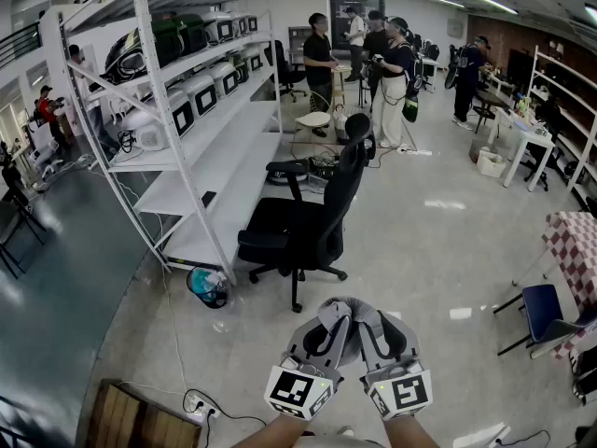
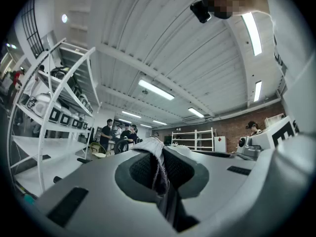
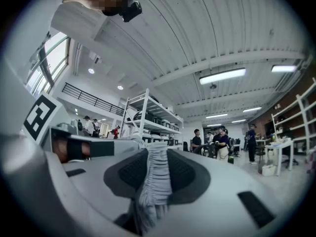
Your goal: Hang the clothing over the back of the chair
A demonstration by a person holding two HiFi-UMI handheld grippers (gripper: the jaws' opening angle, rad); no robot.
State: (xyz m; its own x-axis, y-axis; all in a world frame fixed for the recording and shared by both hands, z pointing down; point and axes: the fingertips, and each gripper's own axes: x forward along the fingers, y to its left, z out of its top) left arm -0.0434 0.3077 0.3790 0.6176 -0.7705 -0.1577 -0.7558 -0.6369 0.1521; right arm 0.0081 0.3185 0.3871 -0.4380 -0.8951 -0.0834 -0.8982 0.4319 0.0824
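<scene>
A black office chair (image 1: 298, 227) stands on the floor ahead of me, its tall back (image 1: 347, 189) on the right side and its seat facing left toward the shelving. The grey clothing (image 1: 349, 304) is bunched between my two grippers, low in the head view and well short of the chair. My left gripper (image 1: 334, 319) is shut on a fold of the grey fabric (image 2: 157, 164). My right gripper (image 1: 371, 319) is shut on a thicker gathered band of the same fabric (image 3: 154, 179). Both point roughly level toward the chair.
A white shelving rack (image 1: 201, 138) with boxes runs along the left. A teal bin (image 1: 207, 286) sits at its foot. A wooden crate (image 1: 140, 423) and a power strip (image 1: 199, 404) lie near my feet. A blue chair (image 1: 546, 317) and checkered table (image 1: 574, 250) stand right. People (image 1: 387, 73) stand beyond.
</scene>
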